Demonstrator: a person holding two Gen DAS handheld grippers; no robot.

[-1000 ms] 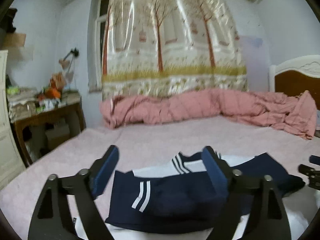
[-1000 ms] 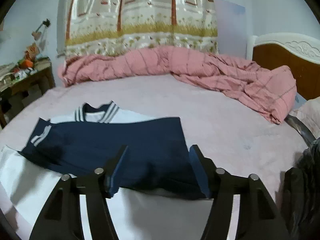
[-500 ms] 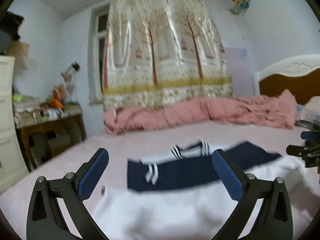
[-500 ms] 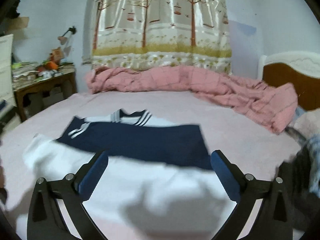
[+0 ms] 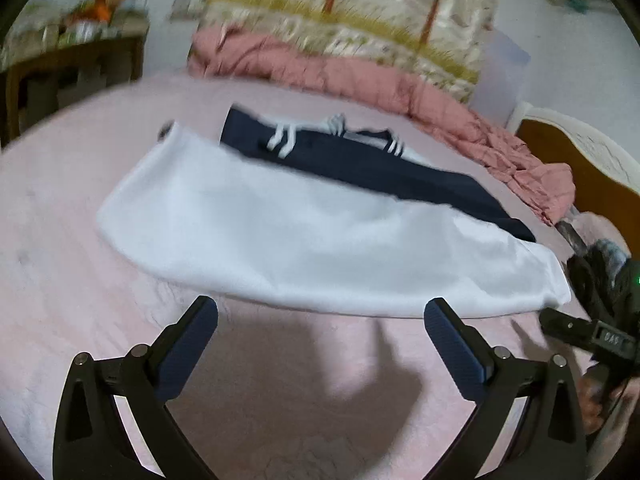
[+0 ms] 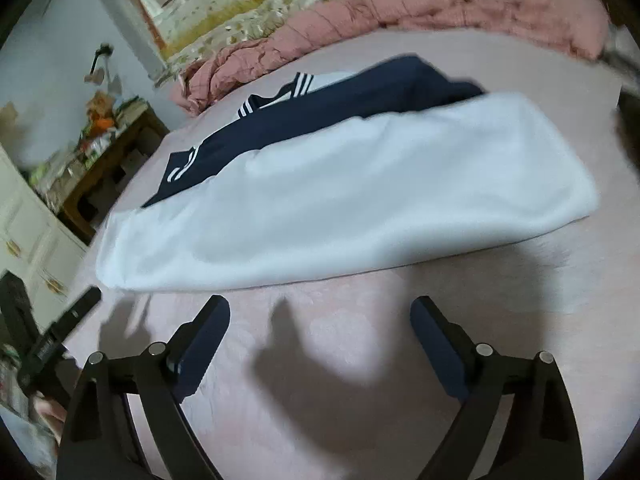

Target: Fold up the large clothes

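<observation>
Pink bedsheet (image 5: 60, 240) fills both views, and a white-and-navy garment (image 5: 320, 240) lies spread across its middle. Its white body faces the grippers, with the near hem running as a long, slightly curved edge just beyond the fingertips. Folded navy sleeves (image 6: 320, 120) with white stripes lie across the far part, by the striped collar (image 6: 296, 84).

A left gripper (image 5: 320, 320) hangs over bare sheet just short of the hem, jaws spread wide, nothing between them. The right gripper (image 6: 320, 320) does likewise near the same edge; its jaws have just narrowed a little and stand wide, with nothing between them. Neither touches the cloth. Each gripper shows at the edge of the other's view, so they flank the near hem side by side.

Bare sheet lies open in front of the hem and on both sides of the garment. Beyond it a bunched pink quilt (image 5: 360, 80) runs along the far edge of the bed, under a tree-print curtain (image 5: 360, 8). A headboard (image 5: 580, 160) closes one side; a cluttered wooden table (image 6: 108, 140) and white cabinet (image 6: 32, 240) stand off the other.
</observation>
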